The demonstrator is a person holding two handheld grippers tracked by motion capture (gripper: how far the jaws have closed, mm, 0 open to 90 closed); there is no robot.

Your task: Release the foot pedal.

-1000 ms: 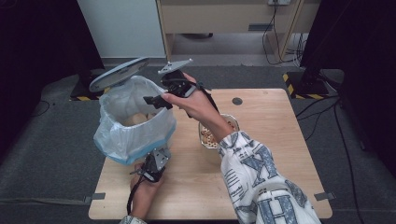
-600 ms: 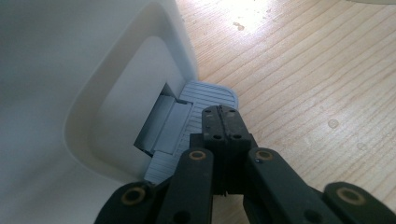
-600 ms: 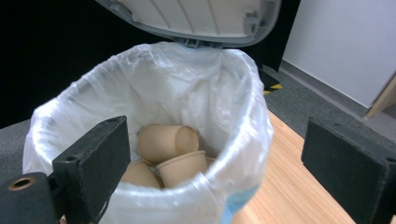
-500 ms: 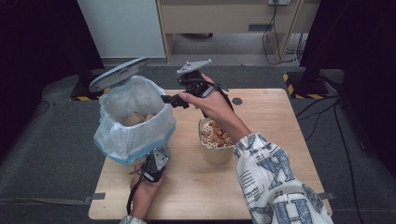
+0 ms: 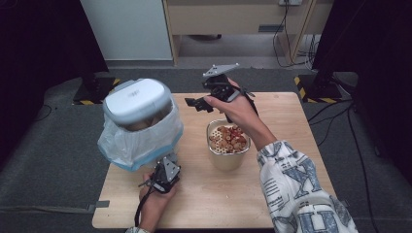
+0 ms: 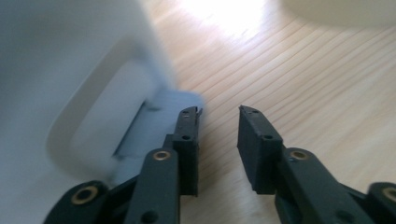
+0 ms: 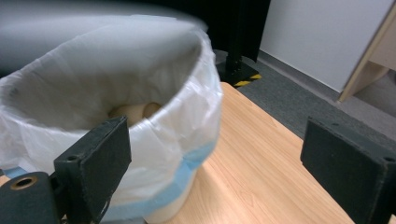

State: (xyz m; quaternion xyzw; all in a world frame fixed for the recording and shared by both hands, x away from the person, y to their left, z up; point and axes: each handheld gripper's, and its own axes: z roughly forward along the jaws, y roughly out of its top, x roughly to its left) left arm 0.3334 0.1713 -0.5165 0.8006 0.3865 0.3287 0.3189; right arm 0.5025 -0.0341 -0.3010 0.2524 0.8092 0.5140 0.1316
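Item count on the bench: one lidded bin lined with one white plastic bag; one cup holding many small cork-like pieces, too numerous and small to count. Hand-held grippers: two, left hand-held gripper and right hand-held gripper.

Smooth pale wood table, crinkly translucent plastic bin liner, matt black hand-held gripper

A wooden table stands on grey carpet. Behind it are a white wall panel and a wooden cabinet, with cables beneath. Black curtains flank both sides.
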